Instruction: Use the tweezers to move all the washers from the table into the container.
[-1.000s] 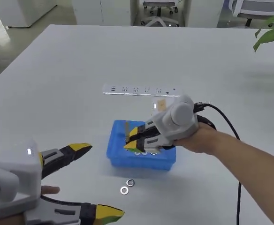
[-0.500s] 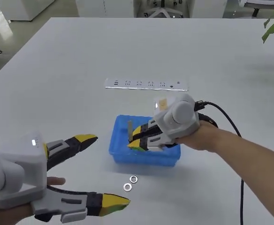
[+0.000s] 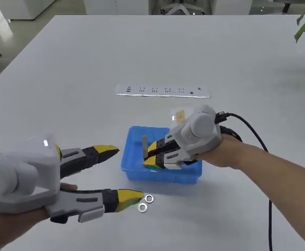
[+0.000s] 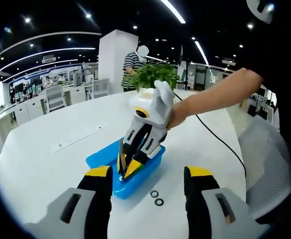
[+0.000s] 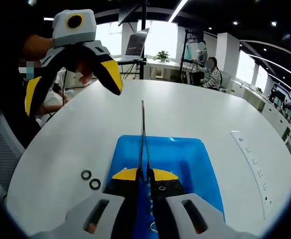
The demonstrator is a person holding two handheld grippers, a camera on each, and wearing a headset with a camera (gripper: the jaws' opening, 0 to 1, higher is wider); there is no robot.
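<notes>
While I look down through the head view, the white table spreads out around both grippers. The blue container sits directly beneath the right gripper, with its long wall facing the left gripper. The left gripper's jaws stand wide apart with nothing between them, pointing at that wall. The right gripper's jaws are pressed together on the tweezers. The tweezers run forward past the jaw tips and over the container's interior.

A white power strip lies well beyond the right gripper on the far side of the container. Its markings are too small for me to read. The two washers lie on the table side by side, just outside the container and just beside the tip of the left gripper's nearer jaw.

The left gripper view adds a leafy plant on the table beyond the right gripper, and it shows both washers between its own jaw tips. The right gripper view gives me the tweezers as a thin line closing to a point above the blue floor, with the washers off to the left of its jaws.
</notes>
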